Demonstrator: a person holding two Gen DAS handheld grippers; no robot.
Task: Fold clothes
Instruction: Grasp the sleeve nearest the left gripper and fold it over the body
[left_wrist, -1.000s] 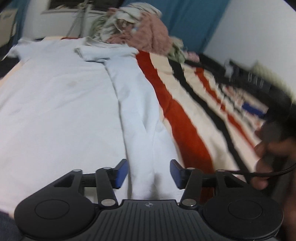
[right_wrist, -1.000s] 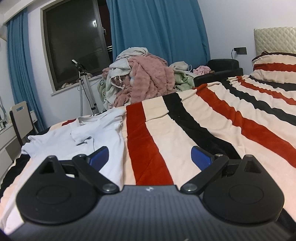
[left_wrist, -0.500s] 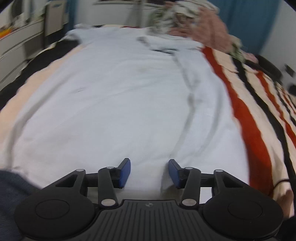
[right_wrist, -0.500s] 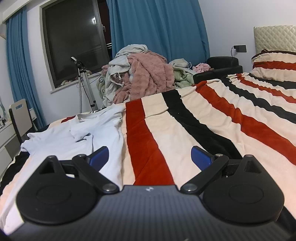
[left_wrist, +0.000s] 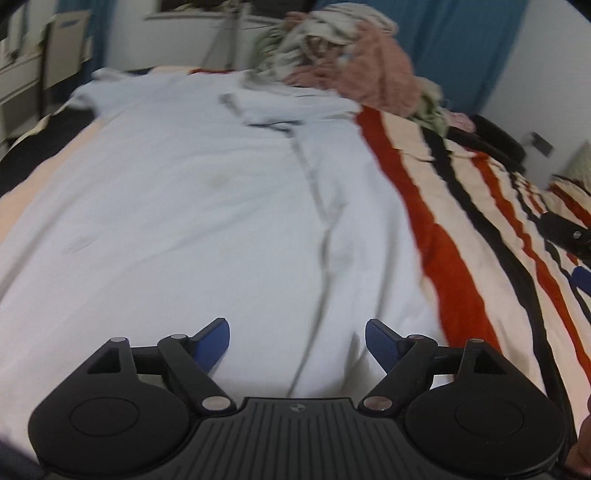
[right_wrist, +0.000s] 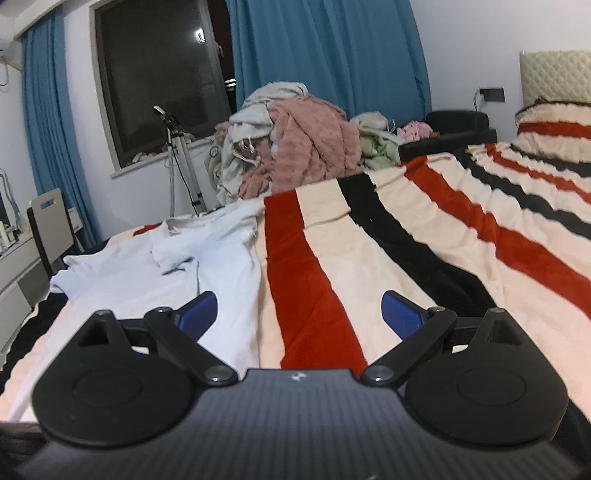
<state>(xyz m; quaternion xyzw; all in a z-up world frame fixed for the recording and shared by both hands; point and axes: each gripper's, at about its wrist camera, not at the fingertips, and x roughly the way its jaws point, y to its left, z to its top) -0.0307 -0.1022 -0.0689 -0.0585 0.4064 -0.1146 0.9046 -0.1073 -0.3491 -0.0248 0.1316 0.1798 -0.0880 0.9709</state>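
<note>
The left wrist view looks down on the shirt (left_wrist: 192, 206), pale blue-white, spread flat over the left part of the bed (left_wrist: 461, 229), its right side folded in along a long crease. It also catches part of the right tongs (left_wrist: 580, 258) at the frame's right edge, over the striped blanket. The right wrist view sits lower and shows the shirt (right_wrist: 207, 266) only at its left, collar end far, plus the room: a dark window (right_wrist: 159, 74), blue curtains (right_wrist: 328, 48), a tripod (right_wrist: 177, 162) and a chair (right_wrist: 48, 225).

The left tongs (left_wrist: 297, 341) are released, jaws wide, hanging over the shirt's near hem around the crease; contact cannot be told. The right tongs (right_wrist: 299, 312) are also spread wide and empty, over the blanket's red stripe just beside the shirt's edge.

A heap of clothes (right_wrist: 291, 144) lies at the bed's far end, beyond the shirt.
</note>
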